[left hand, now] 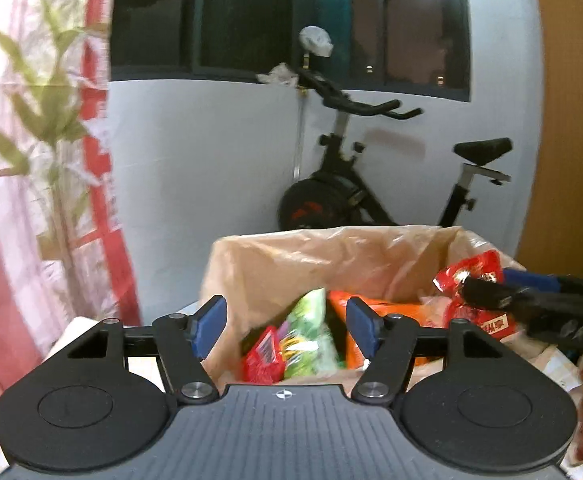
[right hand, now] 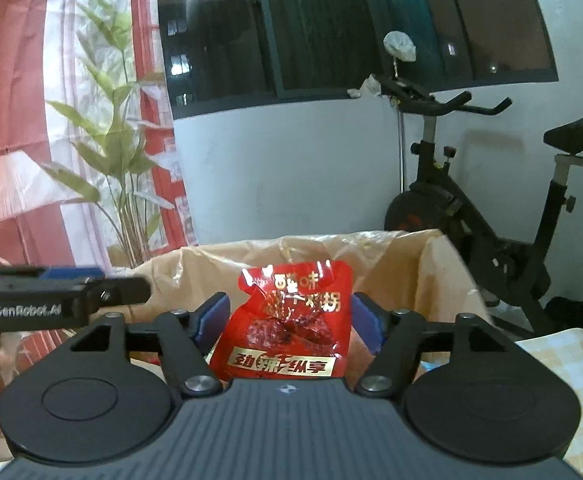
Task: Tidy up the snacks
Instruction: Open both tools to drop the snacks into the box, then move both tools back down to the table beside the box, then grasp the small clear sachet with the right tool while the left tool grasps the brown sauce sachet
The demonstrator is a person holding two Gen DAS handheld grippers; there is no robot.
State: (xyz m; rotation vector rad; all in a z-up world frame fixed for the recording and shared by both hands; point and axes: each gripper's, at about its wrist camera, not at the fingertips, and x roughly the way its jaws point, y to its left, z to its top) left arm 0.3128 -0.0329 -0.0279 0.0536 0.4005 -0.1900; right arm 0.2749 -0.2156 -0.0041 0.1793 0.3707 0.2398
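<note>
A cardboard box lined with brown plastic (left hand: pixel 291 256) holds several snack packs: a green one (left hand: pixel 311 336), a small red one (left hand: pixel 263 356) and an orange one (left hand: pixel 355 320). My left gripper (left hand: pixel 287 320) is open and empty just above the box's near side. My right gripper (right hand: pixel 287 316) is shut on a red snack pack (right hand: pixel 291 320) with gold lettering and holds it upright over the box (right hand: pixel 371 256). In the left wrist view the right gripper (left hand: pixel 503 300) comes in from the right with the red pack (left hand: pixel 471 292). The left gripper (right hand: pixel 91 284) shows at the left of the right wrist view.
A black exercise bike (left hand: pixel 375 176) stands against the white wall behind the box, under a dark window (left hand: pixel 275 20). A red-and-white curtain with a leaf print (left hand: pixel 39 160) hangs at the left. A yellow checked cloth (right hand: pixel 563 368) lies at the right.
</note>
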